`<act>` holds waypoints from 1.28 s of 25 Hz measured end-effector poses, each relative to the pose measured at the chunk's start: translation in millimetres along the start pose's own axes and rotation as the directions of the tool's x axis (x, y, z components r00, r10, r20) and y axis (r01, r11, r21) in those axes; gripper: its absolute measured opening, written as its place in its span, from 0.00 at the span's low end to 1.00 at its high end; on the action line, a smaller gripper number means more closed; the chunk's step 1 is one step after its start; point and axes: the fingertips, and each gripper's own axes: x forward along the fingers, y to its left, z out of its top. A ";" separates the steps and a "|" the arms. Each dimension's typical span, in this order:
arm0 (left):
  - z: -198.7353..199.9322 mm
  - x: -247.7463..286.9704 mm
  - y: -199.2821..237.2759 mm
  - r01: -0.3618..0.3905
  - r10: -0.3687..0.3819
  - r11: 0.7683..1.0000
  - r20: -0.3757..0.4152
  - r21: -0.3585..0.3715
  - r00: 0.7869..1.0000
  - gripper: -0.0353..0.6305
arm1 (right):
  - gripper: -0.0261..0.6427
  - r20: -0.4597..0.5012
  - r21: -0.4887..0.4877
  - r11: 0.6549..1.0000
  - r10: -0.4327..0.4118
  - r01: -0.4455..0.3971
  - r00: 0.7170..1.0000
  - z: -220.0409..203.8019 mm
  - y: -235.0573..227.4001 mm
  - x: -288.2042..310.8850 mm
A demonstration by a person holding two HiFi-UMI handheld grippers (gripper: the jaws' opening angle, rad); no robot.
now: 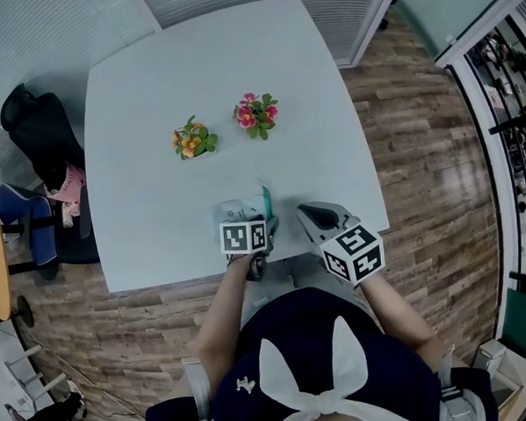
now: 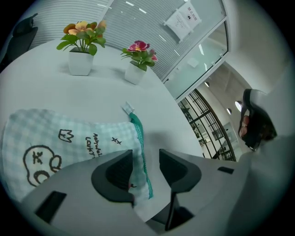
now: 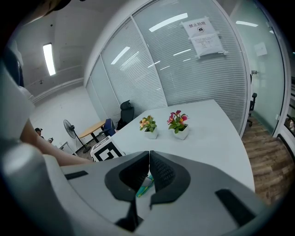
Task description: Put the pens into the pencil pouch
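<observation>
Person: navy top (image 1: 313, 330), large white bow (image 1: 318, 391) at six o'clock, small white emblem (image 1: 246, 385) at seven. Left gripper (image 2: 146, 167) and right gripper (image 3: 149, 171): grey shells, black ribbed pads (image 2: 116, 173), white cubes (image 1: 244, 237) bearing black square markers.

Office, meeting-room type. Ahead of the right hand-held gripper (image 3: 149, 154) is a pale worktop (image 3: 216, 129) with an orange-flowered pot (image 3: 148, 125) and a pink-flowered pot (image 3: 179, 124). Behind them are glass partitions with slatted blinds (image 3: 152, 78) and a taped notice (image 3: 205, 37). Further left: black office chair (image 3: 126, 109), wooden desk (image 3: 94, 128), standing fan (image 3: 70, 126). Strip light (image 3: 48, 59) overhead, wood-plank floor (image 3: 267, 147).
</observation>
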 end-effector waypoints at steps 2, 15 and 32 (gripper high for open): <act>3.5 -3.7 -2.6 0.006 -0.006 1.000 0.007 0.006 1.000 0.32 | 0.05 0.003 0.001 1.000 0.000 0.000 1.000 0.8 -0.2 0.4; 48.5 -60.2 -10.4 -0.023 0.015 0.999 0.186 0.038 0.982 0.33 | 0.05 0.023 -0.018 1.000 0.008 -0.008 1.000 14.0 -0.4 7.3; 89.9 -133.7 -35.4 -0.046 0.005 0.995 0.413 0.090 0.911 0.11 | 0.05 0.017 -0.074 0.995 0.070 -0.068 0.997 25.3 17.1 21.4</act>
